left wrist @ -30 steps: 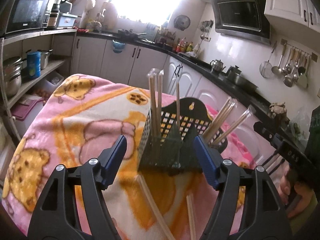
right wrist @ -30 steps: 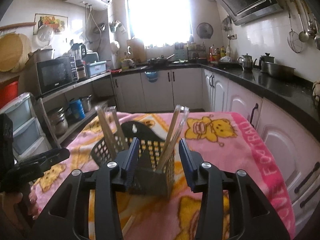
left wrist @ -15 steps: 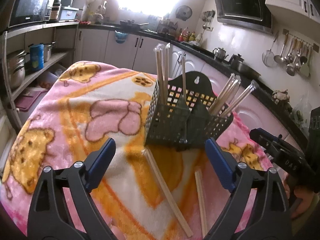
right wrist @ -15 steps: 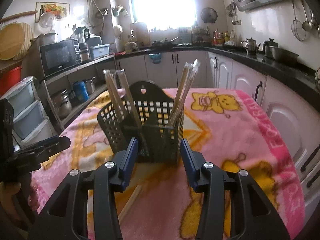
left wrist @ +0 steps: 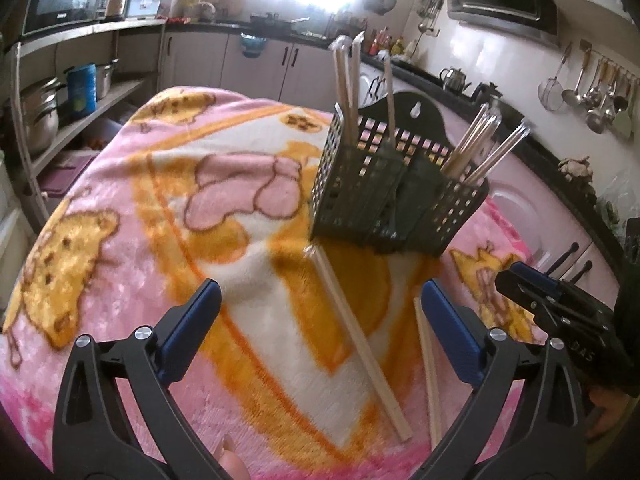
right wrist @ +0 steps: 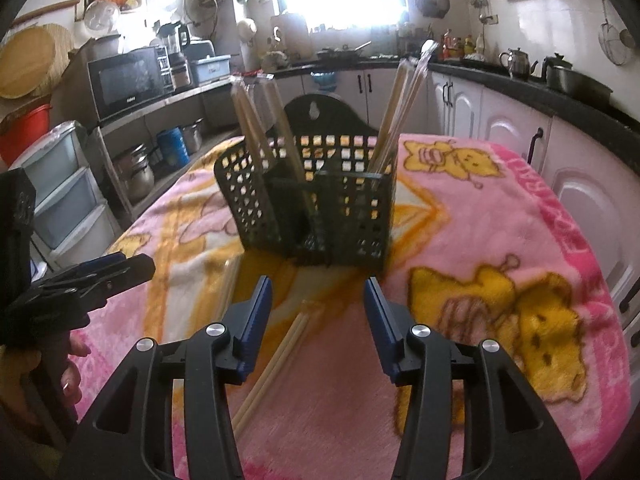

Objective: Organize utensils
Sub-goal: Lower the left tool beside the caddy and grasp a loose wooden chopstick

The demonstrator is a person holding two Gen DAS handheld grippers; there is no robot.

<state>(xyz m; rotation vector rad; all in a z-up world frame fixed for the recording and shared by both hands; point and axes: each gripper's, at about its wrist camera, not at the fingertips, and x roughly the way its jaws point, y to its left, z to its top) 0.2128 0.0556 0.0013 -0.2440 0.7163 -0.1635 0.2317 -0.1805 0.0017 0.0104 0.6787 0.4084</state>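
Nearest the camera, the left claw (left wrist: 320, 328) stands spread very wide with nothing between its blue pads, its jaws having just been opening; it hangs over the pink blanket (left wrist: 120, 280) that covers the desk. The right claw (right wrist: 318, 322) is about half open and also empty, its jaws having opened a little further. Directly ahead of the left claw a wrapped pair of chopsticks (left wrist: 360, 340) lies flat on the blanket, running from near the claw toward the foot of the caddy, and a second pair (left wrist: 428, 364) lies just beside it, close to the claw's right-hand pad. In the right wrist view the same loose sticks (right wrist: 276, 364) lie under and left of the right claw. Farther off stands the dark perforated caddy (left wrist: 384, 196), upright, with one bundle of chopsticks (left wrist: 348, 92) standing in its left compartment and another bundle (left wrist: 480, 144) leaning out of the right one. The step in hand appears to be the approach to pick up a loose pair. The next move likely calls for lowering a claw astride one pair, closing across its width, then lifting and tipping it upright into a compartment without knocking the sticks that stand there.
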